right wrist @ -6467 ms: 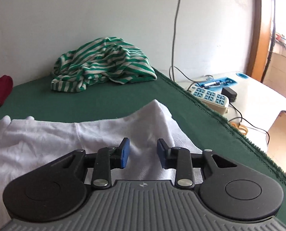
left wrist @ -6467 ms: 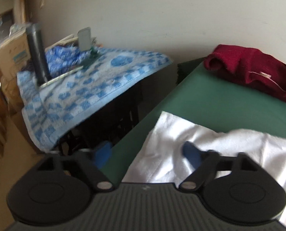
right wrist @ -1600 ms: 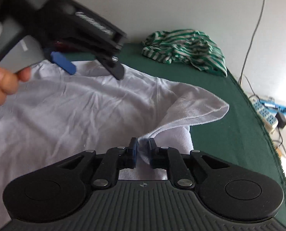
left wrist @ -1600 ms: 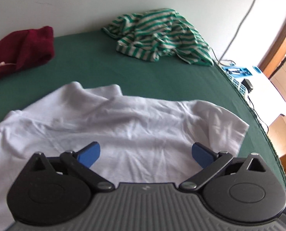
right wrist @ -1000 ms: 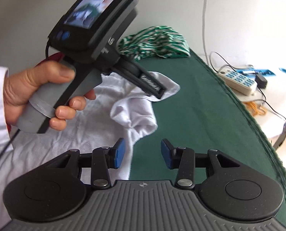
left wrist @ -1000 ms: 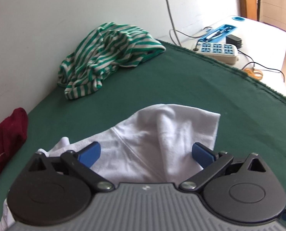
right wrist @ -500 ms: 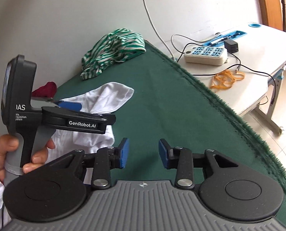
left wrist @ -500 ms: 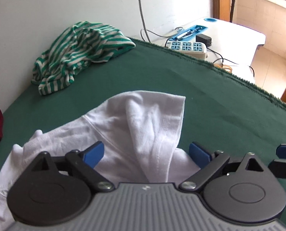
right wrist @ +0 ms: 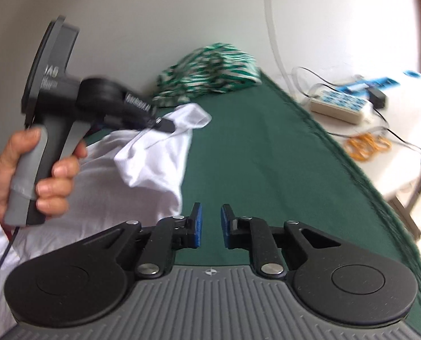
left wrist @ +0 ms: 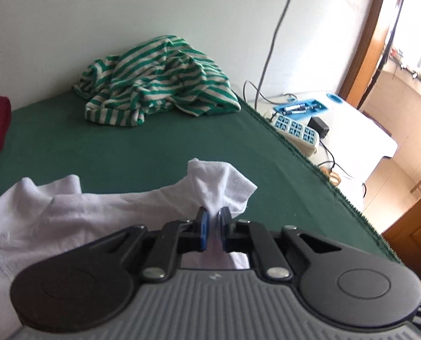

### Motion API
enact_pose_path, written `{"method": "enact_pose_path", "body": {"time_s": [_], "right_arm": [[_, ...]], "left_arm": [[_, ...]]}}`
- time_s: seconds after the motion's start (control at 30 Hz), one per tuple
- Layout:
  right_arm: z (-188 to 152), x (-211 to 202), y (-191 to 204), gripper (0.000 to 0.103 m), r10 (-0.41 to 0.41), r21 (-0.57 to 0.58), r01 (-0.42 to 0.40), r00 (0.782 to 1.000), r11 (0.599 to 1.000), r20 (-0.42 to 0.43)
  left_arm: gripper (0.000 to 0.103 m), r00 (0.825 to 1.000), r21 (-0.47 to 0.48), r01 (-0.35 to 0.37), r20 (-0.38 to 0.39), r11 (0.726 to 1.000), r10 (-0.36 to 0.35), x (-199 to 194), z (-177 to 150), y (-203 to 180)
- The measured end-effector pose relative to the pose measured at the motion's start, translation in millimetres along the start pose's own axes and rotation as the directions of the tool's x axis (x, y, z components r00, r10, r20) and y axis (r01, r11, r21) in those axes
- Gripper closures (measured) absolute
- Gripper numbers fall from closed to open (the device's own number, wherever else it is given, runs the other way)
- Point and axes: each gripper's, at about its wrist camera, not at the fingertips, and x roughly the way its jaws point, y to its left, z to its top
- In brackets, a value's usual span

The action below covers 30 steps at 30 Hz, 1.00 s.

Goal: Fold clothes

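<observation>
Left wrist view: the left tool [left wrist: 212, 223], spread wide half a second ago, is now closed on the sleeve [left wrist: 221, 181] of the white shirt [left wrist: 68, 212], which bunches up directly ahead of its tips. The shirt body lies behind and to that tool's left on the green surface [left wrist: 153, 147]. The right tool [right wrist: 209, 223], which previously pinched this sleeve, now stands partly open and empty over bare surface. Judgement: the handover is complete; the sleeve can be folded inward.

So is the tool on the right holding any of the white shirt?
No, the right tool is open with nothing between its blue pads, while the left tool pinches the white shirt.
</observation>
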Motion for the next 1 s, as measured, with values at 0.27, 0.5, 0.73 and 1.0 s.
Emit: {"method": "enact_pose_path", "body": {"time_s": [0.27, 0.5, 0.73, 1.0], "right_arm": [[6.7, 26.7, 74.3, 0.068, 0.079, -0.367, -0.072, 0.997, 0.927, 0.006], [-4.1, 39.0, 109.9, 0.066, 0.118, -0.517, -0.134, 0.991, 0.845, -0.064], [-2.6, 45.1, 111.3, 0.065, 0.110, -0.468, -0.146, 0.989, 0.872, -0.103], [36.5, 56.1, 69.9, 0.078, 0.067, -0.212, -0.084, 0.994, 0.974, -0.086]], "left_arm": [[0.094, 0.999, -0.271, -0.039, -0.048, 0.962, 0.027, -18.6, -29.2, 86.8], [0.025, 0.996, -0.352, -0.074, 0.012, 0.933, 0.083, -62.7, -62.7, 122.1], [0.020, 0.993, -0.090, -0.118, 0.000, 0.989, 0.119, -54.2, -66.6, 78.0], [0.054, 0.989, 0.033, -0.137, -0.051, 0.990, 0.138, -38.2, -83.8, 64.9]]}}
